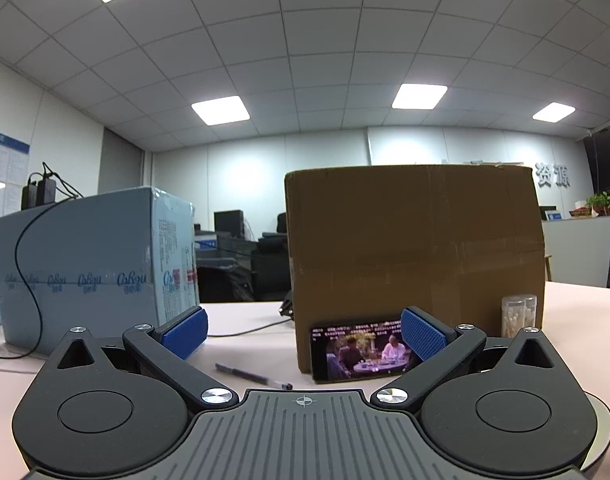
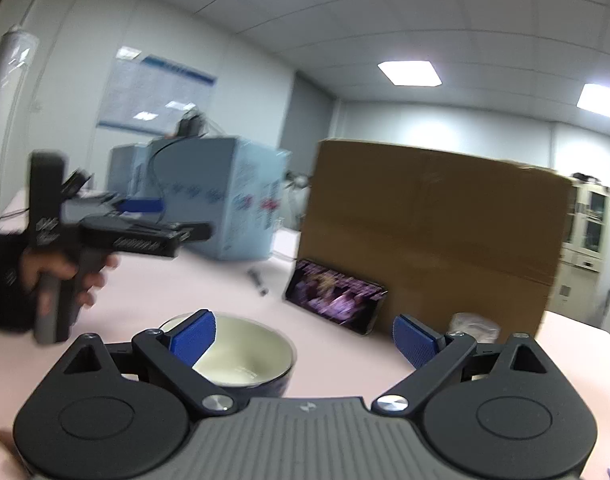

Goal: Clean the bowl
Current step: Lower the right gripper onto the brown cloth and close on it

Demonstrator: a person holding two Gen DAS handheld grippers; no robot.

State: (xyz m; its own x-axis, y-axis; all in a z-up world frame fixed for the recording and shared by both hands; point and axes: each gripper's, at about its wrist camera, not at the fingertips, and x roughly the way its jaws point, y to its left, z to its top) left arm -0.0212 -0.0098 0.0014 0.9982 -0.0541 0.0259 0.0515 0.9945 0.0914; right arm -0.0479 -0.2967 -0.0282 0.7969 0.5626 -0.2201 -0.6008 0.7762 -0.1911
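The bowl [image 2: 245,356], white inside and dark blue outside, stands upright on the pale table [image 2: 337,364] just ahead of my right gripper [image 2: 305,342]. That gripper is open; its left blue pad [image 2: 193,340] overlaps the bowl's near-left rim in the picture, and nothing is pressed between the pads. Whether the pad touches the rim I cannot tell. My left gripper [image 1: 304,334] is open and holds nothing, pointing level over the table. In the right wrist view, the left gripper [image 2: 181,220] hovers to the left of the bowl, gripped by a hand [image 2: 65,276] in a dark sleeve.
A large cardboard box [image 1: 415,264] stands ahead with a lit phone [image 1: 361,352] leaning on it. A pen [image 1: 253,376] lies on the table, a jar of cotton swabs [image 1: 519,316] is at the box's right, and a light blue carton [image 1: 93,264] with a cable is at left.
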